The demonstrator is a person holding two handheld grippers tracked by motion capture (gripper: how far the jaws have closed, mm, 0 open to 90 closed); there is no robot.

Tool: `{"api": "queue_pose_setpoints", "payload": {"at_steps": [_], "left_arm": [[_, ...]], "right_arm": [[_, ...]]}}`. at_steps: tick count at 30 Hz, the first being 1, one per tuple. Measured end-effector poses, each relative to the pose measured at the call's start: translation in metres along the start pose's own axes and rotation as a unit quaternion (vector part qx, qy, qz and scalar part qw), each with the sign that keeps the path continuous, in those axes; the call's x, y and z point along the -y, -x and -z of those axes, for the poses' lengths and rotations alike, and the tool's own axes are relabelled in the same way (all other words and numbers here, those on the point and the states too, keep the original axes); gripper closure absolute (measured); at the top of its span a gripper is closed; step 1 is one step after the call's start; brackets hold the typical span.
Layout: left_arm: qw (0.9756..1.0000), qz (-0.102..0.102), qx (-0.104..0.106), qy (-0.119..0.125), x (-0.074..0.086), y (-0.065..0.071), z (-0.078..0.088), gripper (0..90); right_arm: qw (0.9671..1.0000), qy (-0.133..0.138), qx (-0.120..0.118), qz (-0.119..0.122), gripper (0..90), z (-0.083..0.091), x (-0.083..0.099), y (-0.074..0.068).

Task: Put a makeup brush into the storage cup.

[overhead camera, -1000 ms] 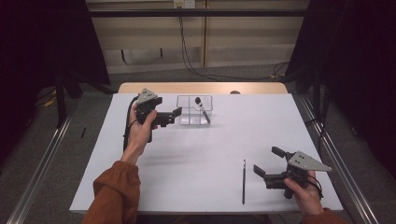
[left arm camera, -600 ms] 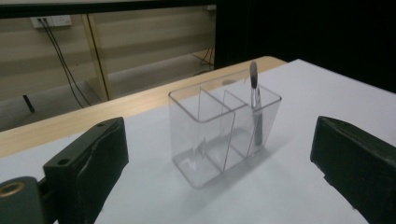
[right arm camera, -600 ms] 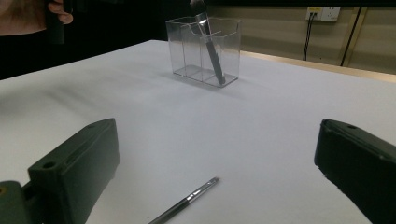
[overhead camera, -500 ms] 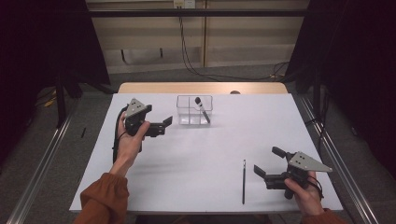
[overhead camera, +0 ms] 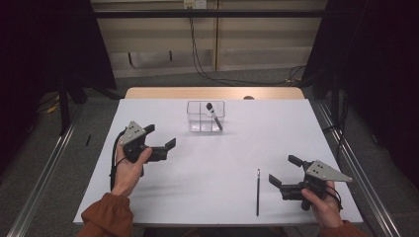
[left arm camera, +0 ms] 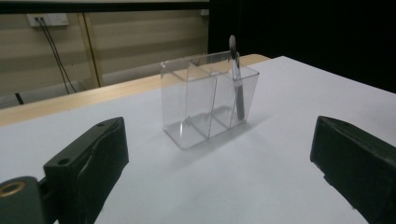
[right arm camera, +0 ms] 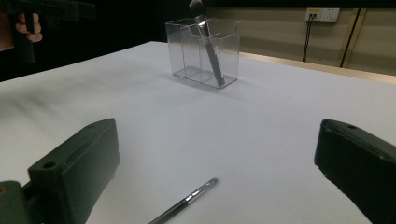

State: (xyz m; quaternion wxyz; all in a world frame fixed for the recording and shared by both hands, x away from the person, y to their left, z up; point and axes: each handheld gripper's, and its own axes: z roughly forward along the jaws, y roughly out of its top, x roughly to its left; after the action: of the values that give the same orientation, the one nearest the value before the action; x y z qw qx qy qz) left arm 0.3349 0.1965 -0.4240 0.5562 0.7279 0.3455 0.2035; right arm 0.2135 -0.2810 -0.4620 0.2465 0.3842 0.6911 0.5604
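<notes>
Table [overhead camera: 148, 202] covering, a plain white sheet, carried everything in play, and the work appeared to be gathering makeup brushes into the clear organiser [overhead camera: 200, 118] standing near the far edge. That organiser had several compartments; one thick brush [overhead camera: 214, 115] leaned in its right-hand compartment, head up. Left gripper [overhead camera: 159, 138] was held above the sheet to the near left of the organiser, jaws spread wide and empty, well clear of the job. Right gripper [overhead camera: 284, 171] hovered near the front right corner, jaws likewise gaping with nothing between them. Thin brush [overhead camera: 258, 191] lay flat just beside it, pointing away from the person, its tip visible between the jaws in the right gripper view [right arm camera: 187, 201]. To do the pick well, the right gripper probably needed to straddle the handle crosswise near its middle, come down low to the sheet, and close squarely, since so slender a stick could roll or pivot out of a skewed pinch.
</notes>
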Motion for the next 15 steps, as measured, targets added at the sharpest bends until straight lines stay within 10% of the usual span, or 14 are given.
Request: {"api": "queue_pose_setpoints", "payload": {"at_steps": [15], "left_arm": [[0.9999, 0.007, -0.011, -0.002, 0.029, 0.007, 0.039, 5.1]], "right_arm": [[1.0, -0.002, 0.002, 0.002, 0.0, 0.0, 0.0, -0.002]]}}
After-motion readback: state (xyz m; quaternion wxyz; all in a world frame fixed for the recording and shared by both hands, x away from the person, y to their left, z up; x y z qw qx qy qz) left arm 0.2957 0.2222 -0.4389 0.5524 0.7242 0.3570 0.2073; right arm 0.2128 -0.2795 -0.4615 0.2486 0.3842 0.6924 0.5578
